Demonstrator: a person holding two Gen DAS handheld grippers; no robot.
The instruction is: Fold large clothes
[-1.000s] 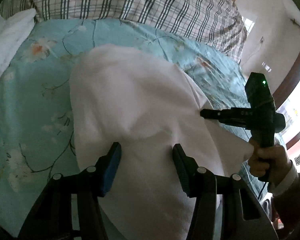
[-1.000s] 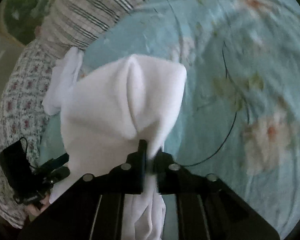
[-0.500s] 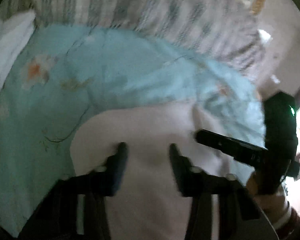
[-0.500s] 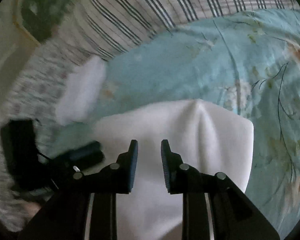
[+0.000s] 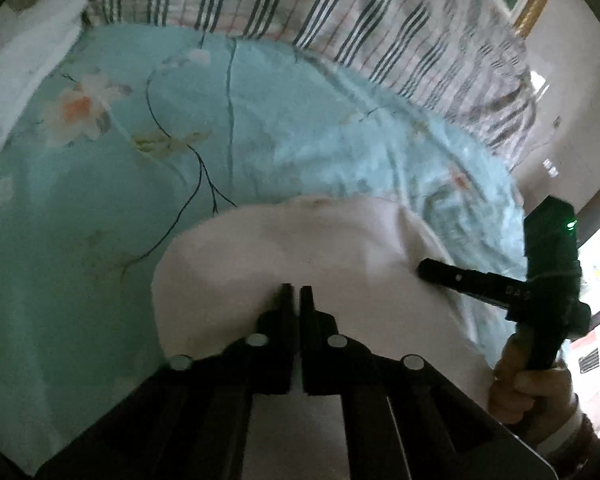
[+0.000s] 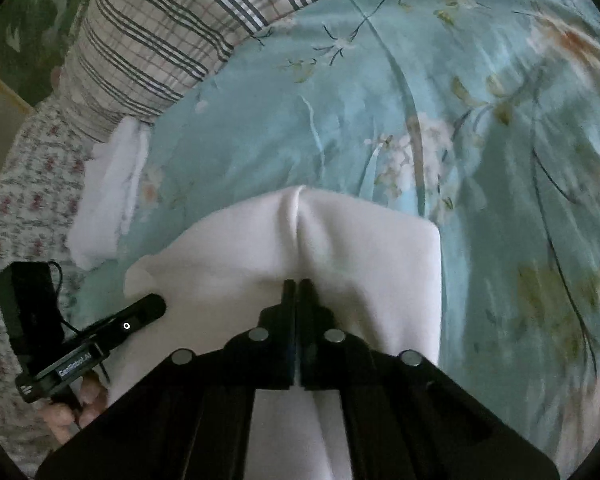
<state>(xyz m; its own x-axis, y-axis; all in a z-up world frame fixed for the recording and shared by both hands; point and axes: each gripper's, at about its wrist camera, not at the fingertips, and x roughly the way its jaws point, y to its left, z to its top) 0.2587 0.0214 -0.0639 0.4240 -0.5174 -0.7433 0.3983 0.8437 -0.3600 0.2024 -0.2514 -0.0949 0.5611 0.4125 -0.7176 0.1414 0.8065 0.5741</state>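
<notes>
A white garment lies folded on the teal flowered bedspread. My left gripper sits on its near part. Its jaws are closing to a narrow slit with pale cloth in it. In the right wrist view the same garment shows a pinched crease running up from my right gripper, which is shut on the cloth. Each gripper shows in the other's view, the right gripper at the garment's right edge and the left gripper at its left edge. A hand holds the right one.
A plaid quilt is heaped along the far side of the bed. A second white cloth lies at the far left, also seen as the white cloth. A small-flowered sheet covers the left edge. Bare teal bedspread stretches beyond the garment.
The left jaws went from wide apart to nearly together. The right jaws opened half a second ago and are shut again. The raised cloth has come down and lies lower in both views.
</notes>
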